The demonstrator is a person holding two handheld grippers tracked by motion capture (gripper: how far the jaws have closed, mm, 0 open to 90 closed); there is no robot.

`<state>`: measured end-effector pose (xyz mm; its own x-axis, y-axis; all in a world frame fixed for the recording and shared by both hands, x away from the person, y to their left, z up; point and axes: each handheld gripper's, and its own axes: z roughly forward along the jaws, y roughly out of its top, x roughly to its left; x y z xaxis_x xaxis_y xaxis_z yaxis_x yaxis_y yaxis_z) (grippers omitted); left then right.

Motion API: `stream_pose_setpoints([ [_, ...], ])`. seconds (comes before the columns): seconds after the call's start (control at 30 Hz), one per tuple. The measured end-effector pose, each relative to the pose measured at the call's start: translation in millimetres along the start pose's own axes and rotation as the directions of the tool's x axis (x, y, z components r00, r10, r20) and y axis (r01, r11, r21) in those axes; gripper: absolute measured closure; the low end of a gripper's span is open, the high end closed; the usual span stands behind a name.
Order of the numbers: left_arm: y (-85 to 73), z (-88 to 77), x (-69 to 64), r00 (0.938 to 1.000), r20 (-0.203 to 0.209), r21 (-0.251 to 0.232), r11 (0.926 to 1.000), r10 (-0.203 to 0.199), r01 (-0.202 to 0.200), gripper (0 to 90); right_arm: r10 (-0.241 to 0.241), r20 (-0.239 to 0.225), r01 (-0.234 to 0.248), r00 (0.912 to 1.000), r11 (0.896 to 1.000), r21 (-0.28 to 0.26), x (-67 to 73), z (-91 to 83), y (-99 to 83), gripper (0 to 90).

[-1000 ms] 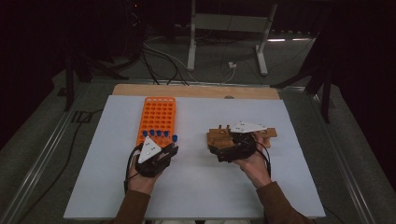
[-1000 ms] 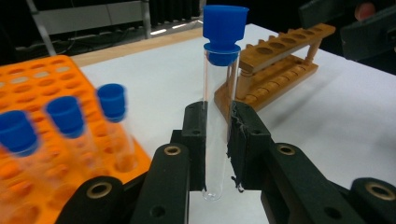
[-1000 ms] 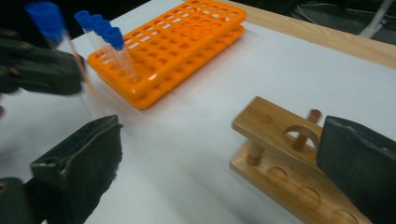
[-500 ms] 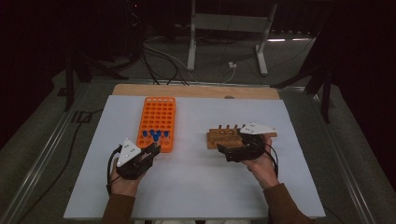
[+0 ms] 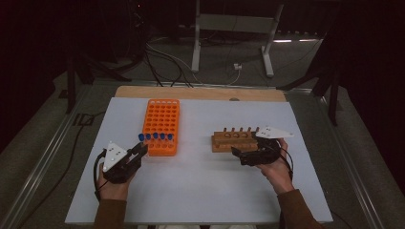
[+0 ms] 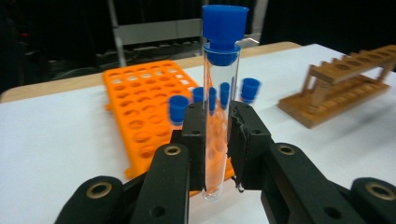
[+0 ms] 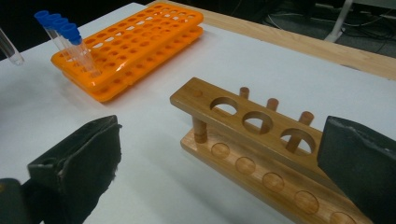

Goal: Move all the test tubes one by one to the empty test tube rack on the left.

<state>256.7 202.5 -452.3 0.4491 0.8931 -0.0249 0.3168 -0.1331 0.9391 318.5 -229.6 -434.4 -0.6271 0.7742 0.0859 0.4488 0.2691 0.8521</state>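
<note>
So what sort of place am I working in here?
Probably a lab or test bench: an orange tube rack, a wooden rack and a capped test tube on a white table, cables on the floor behind.

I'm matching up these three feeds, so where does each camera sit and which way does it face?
High view: above the person's side, looking forward and down on the white table; forearms, both hands.
Left gripper view: on the left gripper, facing the orange rack; fingers clamp a blue-capped tube.
Right gripper view: on the right gripper, facing the wooden rack; open fingers.
All share both racks.
</note>
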Motion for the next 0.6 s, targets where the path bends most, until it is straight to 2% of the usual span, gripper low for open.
stream_pose_setpoints([
  [0.13, -1.8, 0.2, 6.8, 0.9991, -0.04, -0.006, 0.9999, -0.016, 0.016, 78.4, 0.003, 0.004, -0.003, 1.0, 1.0, -0.003, -2.1, -2.1, -1.2, 0.0],
  [0.27, -1.3, 4.4, 12.8, 0.9966, -0.08, -0.017, 0.9997, -0.016, 0.014, 78.4, 0.004, 0.005, -0.004, 1.0, 1.0, -0.004, -3.6, -2.6, -3.4, 0.0],
  [0.5, -2.3, 17.6, 20.8, 0.9948, -0.097, -0.02, 0.9993, -0.032, 0.03, 78.4, 0.016, 0.008, -0.016, 0.9998, 1.0, -0.004, -7.1, -2.5, -7.2, 0.0],
  [0.6, -2.4, 23.5, 21.8, 0.9942, -0.105, -0.011, 0.9997, -0.025, 0.024, 78.4, 0.019, 0.008, -0.019, 0.9998, 1.0, -0.005, -8.0, -3.4, -7.8, 0.0],
])
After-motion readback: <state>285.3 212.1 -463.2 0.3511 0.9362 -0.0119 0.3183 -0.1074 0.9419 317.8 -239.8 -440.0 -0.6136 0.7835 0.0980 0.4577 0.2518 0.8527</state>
